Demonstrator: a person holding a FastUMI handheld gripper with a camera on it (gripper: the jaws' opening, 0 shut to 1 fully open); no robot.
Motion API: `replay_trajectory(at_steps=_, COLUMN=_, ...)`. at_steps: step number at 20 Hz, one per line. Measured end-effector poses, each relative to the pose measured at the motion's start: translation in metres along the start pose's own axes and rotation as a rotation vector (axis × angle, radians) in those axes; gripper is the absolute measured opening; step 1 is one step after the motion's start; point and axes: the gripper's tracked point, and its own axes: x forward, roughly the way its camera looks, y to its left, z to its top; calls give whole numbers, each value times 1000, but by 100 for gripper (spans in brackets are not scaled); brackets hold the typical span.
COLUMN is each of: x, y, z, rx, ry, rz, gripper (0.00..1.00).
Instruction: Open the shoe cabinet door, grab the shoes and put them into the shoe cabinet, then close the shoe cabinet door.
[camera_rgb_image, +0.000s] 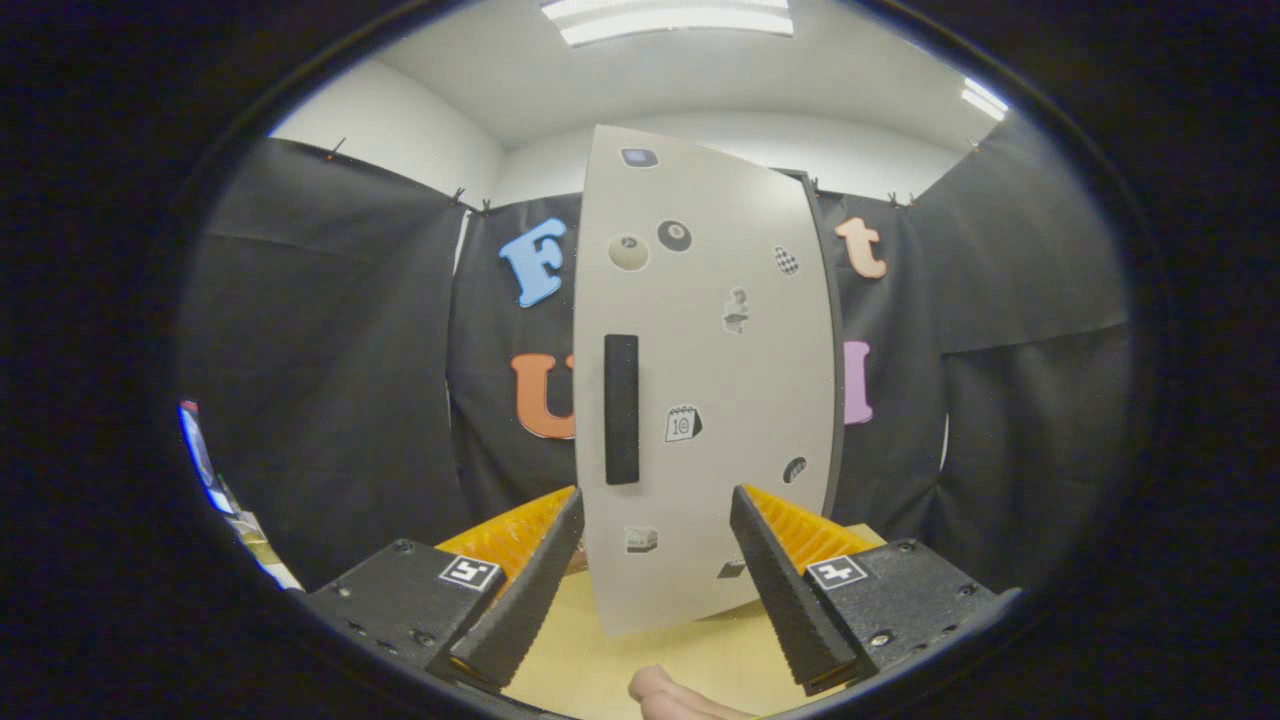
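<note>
Pointing forward over the table (600, 660), the gripper (655, 530) holds its jaws wide and empty, with part of a hand (665, 695) showing between them at the near edge. Just ahead stands the cabinet door (705, 390), upright, sticker-covered and seemingly swung partly open, its dark vertical handle (621, 408) left of the jaw centreline. Judged risk: closing from this line would miss the handle or catch only the door face, and a skewed push could tip the cabinet.
</note>
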Motion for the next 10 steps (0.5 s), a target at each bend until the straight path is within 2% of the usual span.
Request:
replay_trajectory(at_steps=5, x=-34, y=-17, z=-18, rx=16, ry=13, rz=-29, gripper=97)
replay_trajectory(at_steps=10, x=-76, y=-54, z=-18, rx=51, ry=-24, rz=-145, gripper=97)
